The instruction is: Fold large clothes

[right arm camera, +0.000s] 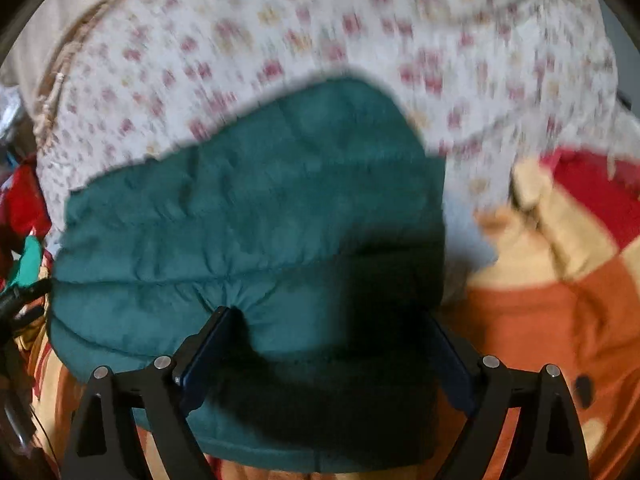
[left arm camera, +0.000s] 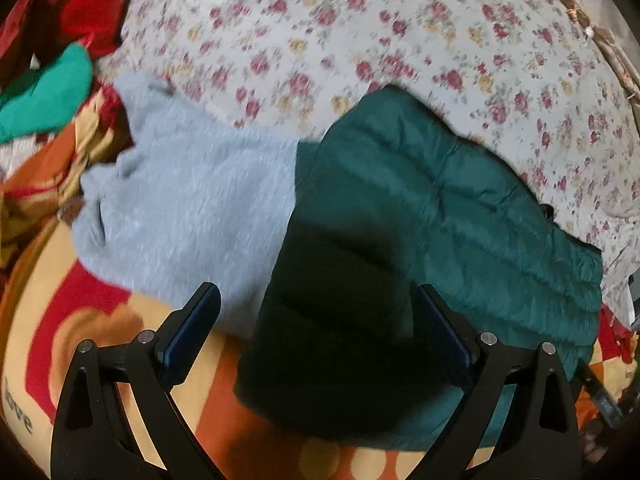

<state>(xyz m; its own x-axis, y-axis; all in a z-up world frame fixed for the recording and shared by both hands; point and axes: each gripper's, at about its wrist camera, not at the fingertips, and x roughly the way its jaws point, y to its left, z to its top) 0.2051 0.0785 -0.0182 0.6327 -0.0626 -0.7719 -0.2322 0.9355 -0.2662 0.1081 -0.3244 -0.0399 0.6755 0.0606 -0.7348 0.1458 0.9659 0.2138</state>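
1. Left wrist view: the left tongs [left arm camera: 316, 320] stand wide open at the bottom of the frame, nothing pressed between the pads, hovering over the near end of the dark green quilted jacket [left arm camera: 420, 216].
2. The jacket lies folded in a thick bundle from the centre toward the lower right of this frame, its near part in deep shadow.
3. Just to its left, touching its edge, a pale blue fuzzy garment [left arm camera: 192, 204] spreads toward the left middle of the frame.
4. Both lie on a bed: a floral sheet [left arm camera: 360, 32] fills the top, and a blanket in red, orange and cream [left arm camera: 80, 320] shows at lower left.
5. A bright green cloth [left arm camera: 48, 92] and a red cloth [left arm camera: 92, 8] are heaped in the upper left corner.
6. Right wrist view, blurred: the right tongs [right arm camera: 332, 340] are spread wide too, with the jacket [right arm camera: 248, 208] directly beneath them; the left pad's tip sits at a puckered dimple in the quilting, though whether it actually touches I cannot tell.
7. Here the jacket fills the centre, floral sheet [right arm camera: 280, 20] above, blanket [right arm camera: 540, 320] at right.
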